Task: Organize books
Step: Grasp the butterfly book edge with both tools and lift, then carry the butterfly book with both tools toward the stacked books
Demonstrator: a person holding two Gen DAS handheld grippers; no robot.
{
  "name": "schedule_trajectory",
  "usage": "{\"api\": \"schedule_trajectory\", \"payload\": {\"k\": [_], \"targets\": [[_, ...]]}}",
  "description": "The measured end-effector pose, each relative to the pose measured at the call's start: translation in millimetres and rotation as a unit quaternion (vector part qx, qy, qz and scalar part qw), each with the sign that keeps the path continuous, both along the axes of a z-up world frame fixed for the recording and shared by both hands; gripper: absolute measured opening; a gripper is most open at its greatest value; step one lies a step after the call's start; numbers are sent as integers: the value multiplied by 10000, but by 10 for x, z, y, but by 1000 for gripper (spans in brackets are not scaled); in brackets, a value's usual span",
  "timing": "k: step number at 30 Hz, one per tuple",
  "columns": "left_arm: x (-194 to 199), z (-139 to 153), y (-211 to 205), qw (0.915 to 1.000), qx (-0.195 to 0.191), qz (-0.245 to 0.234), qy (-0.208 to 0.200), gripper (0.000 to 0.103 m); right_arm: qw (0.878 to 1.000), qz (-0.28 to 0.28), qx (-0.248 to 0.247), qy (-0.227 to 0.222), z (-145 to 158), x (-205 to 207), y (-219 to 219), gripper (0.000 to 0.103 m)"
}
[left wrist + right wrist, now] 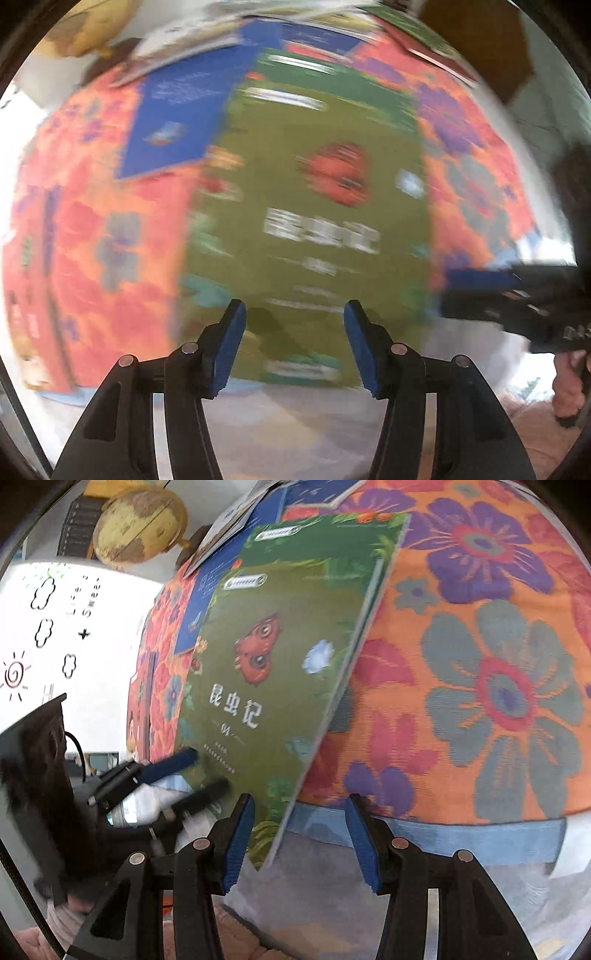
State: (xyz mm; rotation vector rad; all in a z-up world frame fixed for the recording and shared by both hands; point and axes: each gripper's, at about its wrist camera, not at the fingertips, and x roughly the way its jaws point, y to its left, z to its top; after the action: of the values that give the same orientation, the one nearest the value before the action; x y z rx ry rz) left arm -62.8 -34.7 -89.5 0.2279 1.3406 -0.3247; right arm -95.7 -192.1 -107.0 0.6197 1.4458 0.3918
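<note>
A green book with a red butterfly on its cover (314, 206) (273, 672) lies on a floral orange cloth (480, 686), its near end jutting over the table's front edge. A second green book (354, 554) lies under it, and a blue book (173, 122) (201, 602) is to their left. My left gripper (294, 343) is open, its fingers just over the green book's near end; it also shows in the right wrist view (207, 771) by the book's lower left corner. My right gripper (300, 842) is open and empty, beside the book's near right corner; it appears at the right of the left wrist view (491, 291).
A yellow globe (140, 524) stands at the far left behind the books. A light book or leaflet (229, 524) lies at the back of the pile. A white board with drawn clouds and a sun (55, 627) is to the left. The cloth's blue hem (443, 834) marks the front edge.
</note>
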Motion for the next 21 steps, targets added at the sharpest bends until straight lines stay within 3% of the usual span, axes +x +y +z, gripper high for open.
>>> {"api": "schedule_trajectory", "payload": {"k": [2, 5, 7, 11, 13, 16, 18, 21], "targets": [[181, 74, 152, 9990, 245, 343, -169, 54, 10000, -53, 1, -1, -10, -3, -23, 49], [388, 130, 284, 9939, 628, 797, -438, 66, 10000, -23, -7, -21, -1, -3, -31, 51], [497, 25, 262, 9933, 681, 886, -299, 66, 10000, 31, -47, -66, 13, 10, -23, 52], [463, -107, -22, 9980, 253, 575, 75, 67, 9999, 57, -88, -131, 32, 46, -44, 52], [352, -118, -266, 9982, 545, 266, -27, 68, 9997, 48, -166, -157, 49, 48, -70, 52], [193, -154, -513, 9990, 373, -220, 48, 71, 9998, 3, -150, -121, 36, 21, -149, 54], [139, -178, -596, 9985, 412, -358, 22, 76, 9999, -96, -102, -87, 21, -7, -205, 56], [149, -195, -628, 9985, 229, -465, 170, 75, 9998, -163, -4, -67, 20, -42, -306, 56]]}}
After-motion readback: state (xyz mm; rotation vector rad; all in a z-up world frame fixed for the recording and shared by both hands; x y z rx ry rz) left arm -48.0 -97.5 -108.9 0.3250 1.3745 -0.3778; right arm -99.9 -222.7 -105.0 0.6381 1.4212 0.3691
